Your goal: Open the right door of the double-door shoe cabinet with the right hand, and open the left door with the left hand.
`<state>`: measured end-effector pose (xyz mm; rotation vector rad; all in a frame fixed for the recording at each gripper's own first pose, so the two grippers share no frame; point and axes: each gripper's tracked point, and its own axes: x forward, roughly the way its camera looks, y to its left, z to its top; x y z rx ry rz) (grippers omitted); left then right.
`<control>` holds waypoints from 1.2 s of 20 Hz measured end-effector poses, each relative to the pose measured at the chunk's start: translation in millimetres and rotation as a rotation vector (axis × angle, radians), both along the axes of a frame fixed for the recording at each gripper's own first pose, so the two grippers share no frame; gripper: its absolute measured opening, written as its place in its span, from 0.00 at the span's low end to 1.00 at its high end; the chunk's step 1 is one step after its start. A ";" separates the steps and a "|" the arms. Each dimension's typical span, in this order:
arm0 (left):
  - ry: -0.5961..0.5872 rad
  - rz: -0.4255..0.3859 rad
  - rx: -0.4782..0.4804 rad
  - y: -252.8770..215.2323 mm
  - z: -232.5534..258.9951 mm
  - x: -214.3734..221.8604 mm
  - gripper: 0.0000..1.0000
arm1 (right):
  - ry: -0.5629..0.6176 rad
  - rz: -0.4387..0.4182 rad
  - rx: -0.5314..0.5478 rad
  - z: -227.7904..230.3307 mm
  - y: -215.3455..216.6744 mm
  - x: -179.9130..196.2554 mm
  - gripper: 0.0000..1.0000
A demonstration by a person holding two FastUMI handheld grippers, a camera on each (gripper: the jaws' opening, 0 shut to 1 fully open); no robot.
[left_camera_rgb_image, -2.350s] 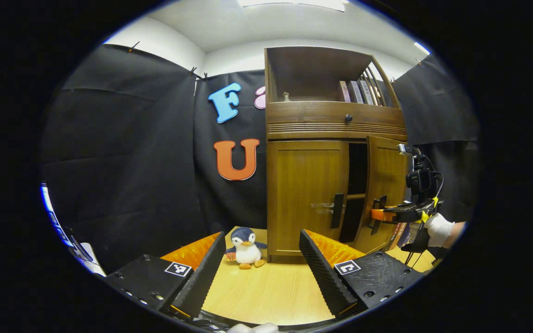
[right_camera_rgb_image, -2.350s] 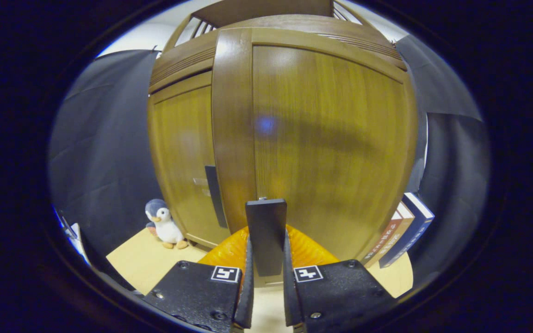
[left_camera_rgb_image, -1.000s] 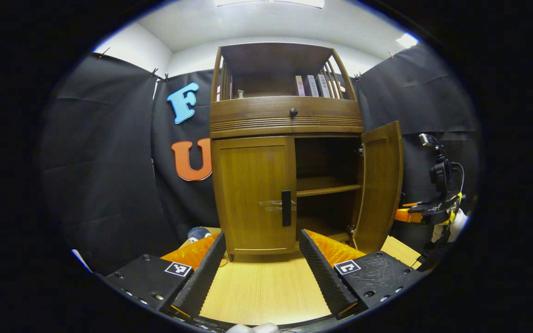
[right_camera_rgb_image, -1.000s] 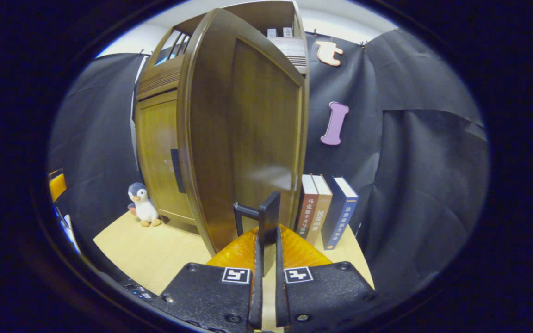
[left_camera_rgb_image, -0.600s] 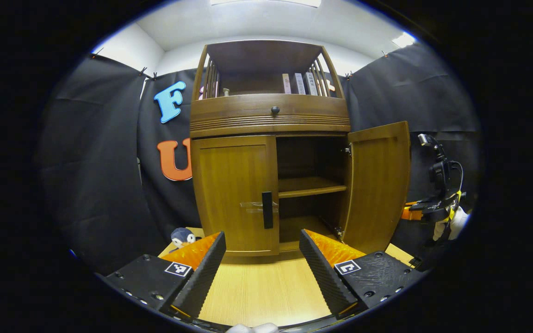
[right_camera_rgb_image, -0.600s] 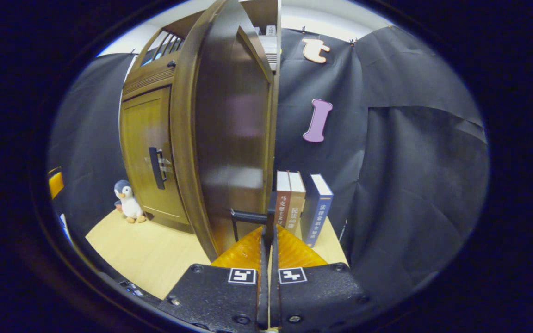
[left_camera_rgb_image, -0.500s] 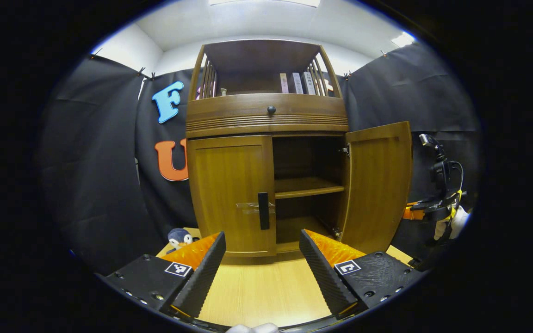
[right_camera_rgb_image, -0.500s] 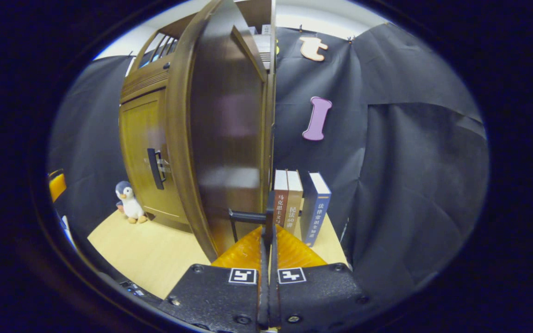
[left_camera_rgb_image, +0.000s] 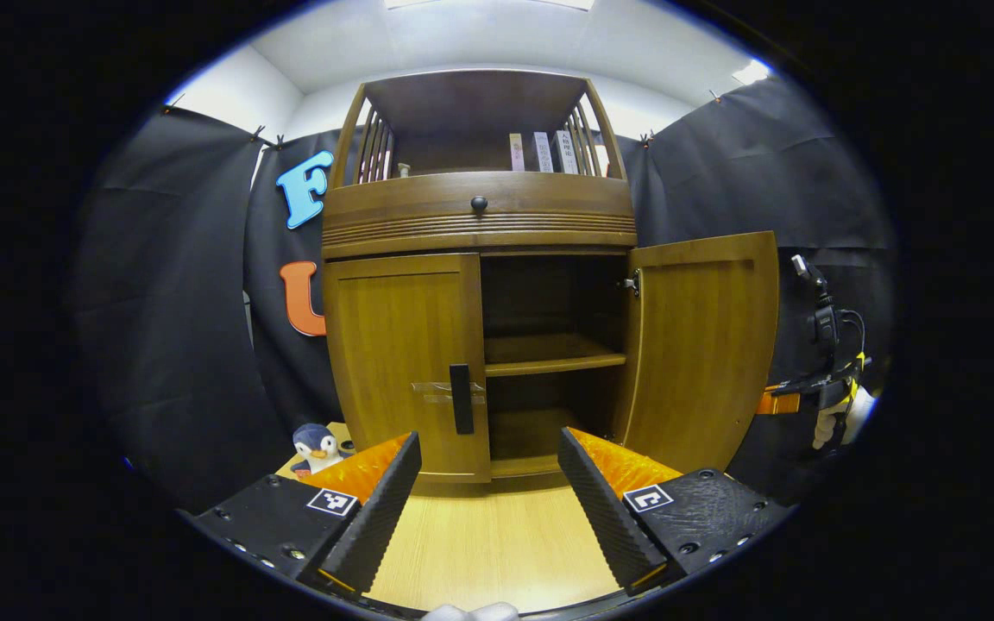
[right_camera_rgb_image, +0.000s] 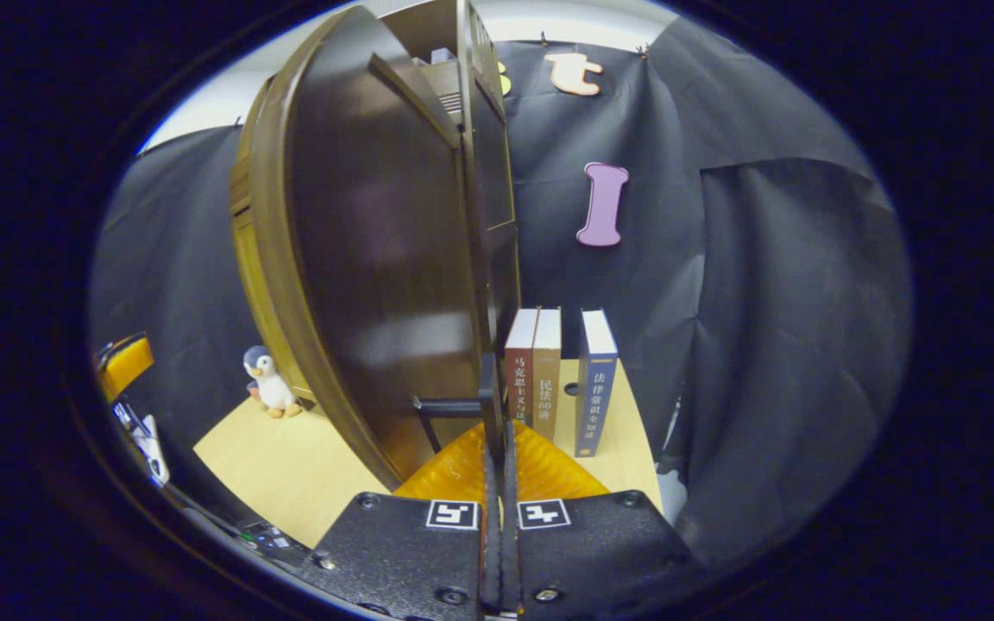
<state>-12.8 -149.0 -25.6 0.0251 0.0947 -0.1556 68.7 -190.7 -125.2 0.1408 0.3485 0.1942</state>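
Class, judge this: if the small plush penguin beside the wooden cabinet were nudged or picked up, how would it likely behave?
The small plush penguin looks soft and stuffed, so it would probably squash rather than resist a grip. It seems light for its size. Standing upright on the pale wooden tabletop on small feet, it would likely topple instead of sliding.

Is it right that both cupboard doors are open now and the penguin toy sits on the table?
Not quite. Only the right door is open; the left door is shut, as the left gripper view shows. The penguin toy does sit on the table.
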 end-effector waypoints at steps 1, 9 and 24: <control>0.001 -0.002 -0.001 -4.5 0.5 0.2 0.96 | -0.003 0.017 -0.014 -0.6 0.9 1.0 0.04; -0.012 0.002 0.004 -16.4 8.5 -1.0 0.96 | -0.031 0.079 -0.027 0.6 2.0 -1.4 0.05; 0.006 -0.029 0.003 34.3 -1.8 32.0 0.96 | -0.185 -0.365 -0.179 73.9 -51.3 -86.6 0.90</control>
